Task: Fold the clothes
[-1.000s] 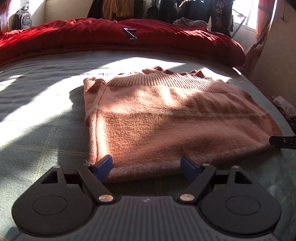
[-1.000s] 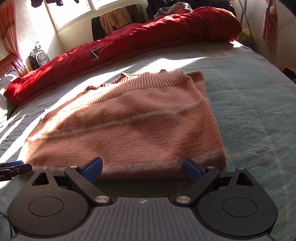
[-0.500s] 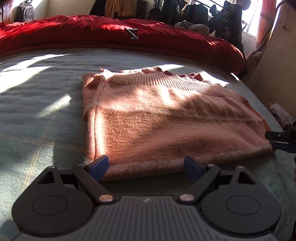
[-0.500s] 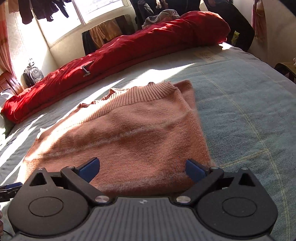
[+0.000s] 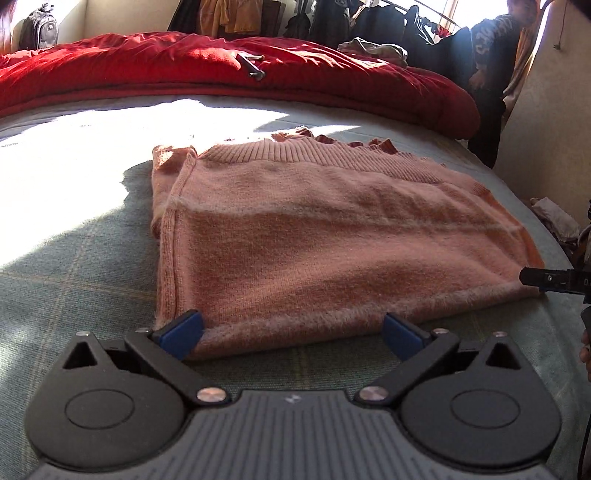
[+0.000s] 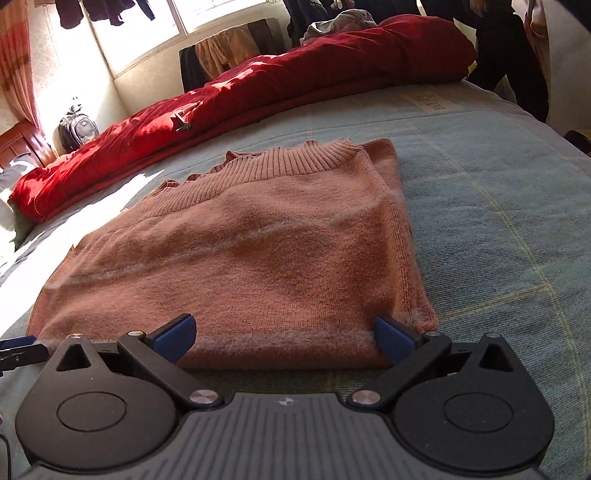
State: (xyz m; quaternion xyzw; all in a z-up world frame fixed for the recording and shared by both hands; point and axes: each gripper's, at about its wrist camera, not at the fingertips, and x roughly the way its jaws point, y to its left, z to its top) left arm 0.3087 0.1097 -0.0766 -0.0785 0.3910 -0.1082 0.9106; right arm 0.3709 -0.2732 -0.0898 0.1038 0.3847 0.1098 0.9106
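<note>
A pink knit sweater [image 5: 317, 243] lies folded flat on the bed, ribbed collar at the far side; it also shows in the right wrist view [image 6: 258, 254]. My left gripper [image 5: 291, 332] is open, its blue pads astride the near left part of the sweater's front edge. My right gripper [image 6: 284, 334] is open, its pads astride the near right part of that edge, by the right corner. Neither holds the cloth. The right gripper's tip [image 5: 546, 280] shows at the sweater's right corner in the left wrist view.
The bed has a grey-green checked cover [image 6: 498, 206]. A red duvet [image 5: 258, 70] is heaped along the far side with a dark metal item [image 5: 251, 66] on it. Clothes hang behind [image 5: 406, 26]. A backpack [image 6: 77, 125] stands at the far left.
Both grippers have moved a little closer to the sweater's near edge and tilted. Jaws stay open. The sweater has not moved.
</note>
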